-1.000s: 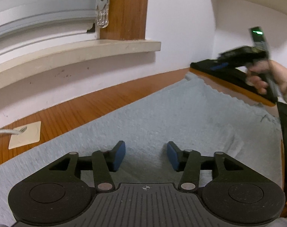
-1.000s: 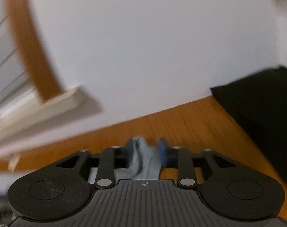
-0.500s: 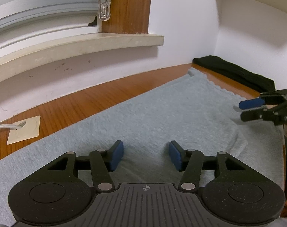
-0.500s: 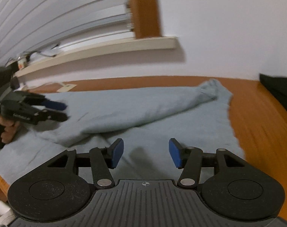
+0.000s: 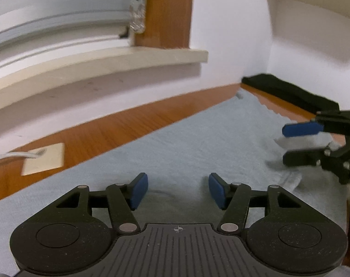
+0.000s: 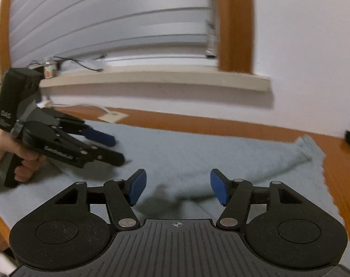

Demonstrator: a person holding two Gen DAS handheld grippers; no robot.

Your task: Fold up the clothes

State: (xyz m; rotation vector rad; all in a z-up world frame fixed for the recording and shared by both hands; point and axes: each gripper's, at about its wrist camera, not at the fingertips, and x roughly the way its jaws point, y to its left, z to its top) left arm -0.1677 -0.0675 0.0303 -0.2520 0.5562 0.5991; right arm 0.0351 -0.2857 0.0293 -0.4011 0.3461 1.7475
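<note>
Hovering grippers (image 5: 178, 191) (image 6: 176, 190) splayed over garment (image 5: 198, 143)

Probably home: window sill (image 5: 101, 67), blinds (image 6: 110, 23)

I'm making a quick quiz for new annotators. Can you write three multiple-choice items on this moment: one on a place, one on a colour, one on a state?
1. Where does the black cloth lie?
A. In the far corner by the wall
B. On the windowsill
C. Over the left gripper

2. What colour is the garment on the table?
A. Red
B. Light grey-blue
C. Black

3. How do the left gripper's jaws stand?
A. Shut on the garment
B. Shut on nothing
C. Open

Answers:
1 A, it sits past the garment where the walls meet.
2 B, pale grey-blue in both views.
3 C, a wide gap shows between its blue pads.
</note>
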